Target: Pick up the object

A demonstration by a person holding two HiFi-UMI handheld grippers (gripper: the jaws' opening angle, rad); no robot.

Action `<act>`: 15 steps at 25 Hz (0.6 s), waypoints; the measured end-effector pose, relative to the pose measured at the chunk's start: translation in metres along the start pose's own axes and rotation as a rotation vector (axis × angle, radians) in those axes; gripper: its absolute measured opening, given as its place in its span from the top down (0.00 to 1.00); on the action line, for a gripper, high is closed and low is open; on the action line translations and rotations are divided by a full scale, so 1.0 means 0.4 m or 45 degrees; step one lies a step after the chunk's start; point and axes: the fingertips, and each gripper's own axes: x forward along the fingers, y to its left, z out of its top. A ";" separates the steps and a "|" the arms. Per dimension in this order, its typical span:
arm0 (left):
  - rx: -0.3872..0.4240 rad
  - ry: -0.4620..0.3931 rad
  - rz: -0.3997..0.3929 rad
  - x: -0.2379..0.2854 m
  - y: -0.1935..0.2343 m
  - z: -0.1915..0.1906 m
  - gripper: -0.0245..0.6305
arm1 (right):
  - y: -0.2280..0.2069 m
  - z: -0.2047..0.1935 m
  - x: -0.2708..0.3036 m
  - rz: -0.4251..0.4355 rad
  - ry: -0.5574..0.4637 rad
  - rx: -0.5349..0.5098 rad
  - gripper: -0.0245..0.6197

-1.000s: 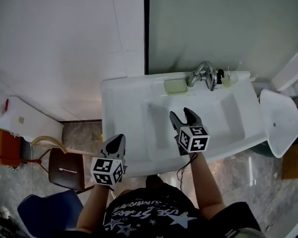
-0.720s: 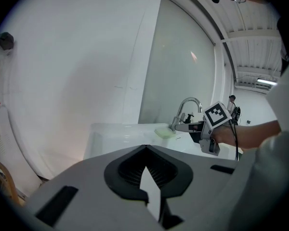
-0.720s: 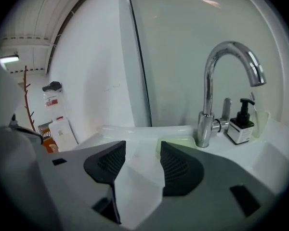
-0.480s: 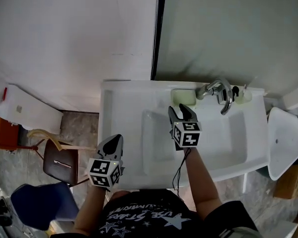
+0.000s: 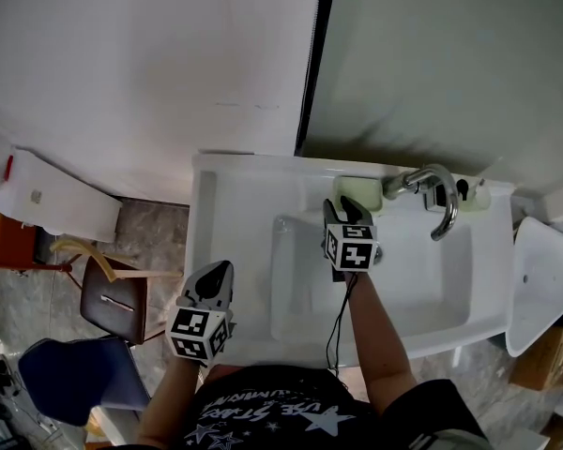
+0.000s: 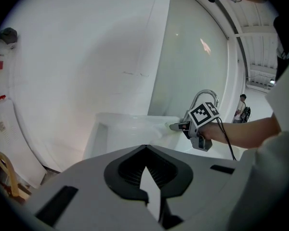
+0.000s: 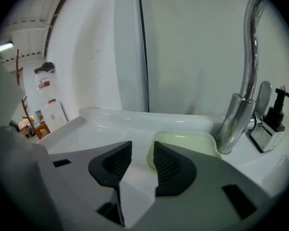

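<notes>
Two grippers work over one white sink point(image 5: 227, 251) set against the wall. Its basin lies wide and bare to the right of the right gripper point(image 5: 343, 205), while the back ledge is narrow and ends at the wall. On that ledge sits one pale green soap dish point(image 5: 357, 191), with one chrome faucet point(image 5: 438, 193) just beside it on the right.

The right gripper's jaws are closing with only bare sink between them; the dish lies just beyond the right jaw. The left gripper point(image 5: 218, 274) hangs at the sink's front left corner, jaw tips together on nothing.

Only the head view shows the floor, with two chairs: one brown point(image 5: 113, 300), one blue point(image 5: 70, 381). The right gripper view brings up close one black pump bottle point(image 7: 278, 108) behind the faucet. The left gripper view shows the right gripper side-on, reaching toward the ledge.
</notes>
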 end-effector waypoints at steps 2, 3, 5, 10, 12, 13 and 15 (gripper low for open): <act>-0.006 0.005 0.003 0.001 0.003 -0.005 0.94 | 0.002 -0.012 0.010 -0.006 0.029 -0.014 0.74; -0.007 0.008 0.003 0.001 0.004 -0.007 0.94 | 0.002 -0.016 0.014 -0.012 0.039 -0.026 0.75; -0.010 0.011 0.004 0.002 0.006 -0.010 0.94 | 0.000 -0.023 0.020 -0.031 0.056 -0.047 0.75; -0.012 0.018 0.004 0.001 0.002 -0.018 0.94 | -0.010 -0.030 0.034 -0.062 0.093 -0.064 0.77; -0.014 0.021 0.007 -0.002 0.005 -0.022 0.94 | -0.018 -0.033 0.037 -0.098 0.115 -0.088 0.81; -0.015 0.021 0.009 -0.004 0.007 -0.023 0.94 | -0.022 -0.034 0.039 -0.116 0.125 -0.099 0.85; -0.017 0.021 0.014 -0.009 0.010 -0.025 0.94 | -0.025 -0.034 0.041 -0.137 0.140 -0.111 0.87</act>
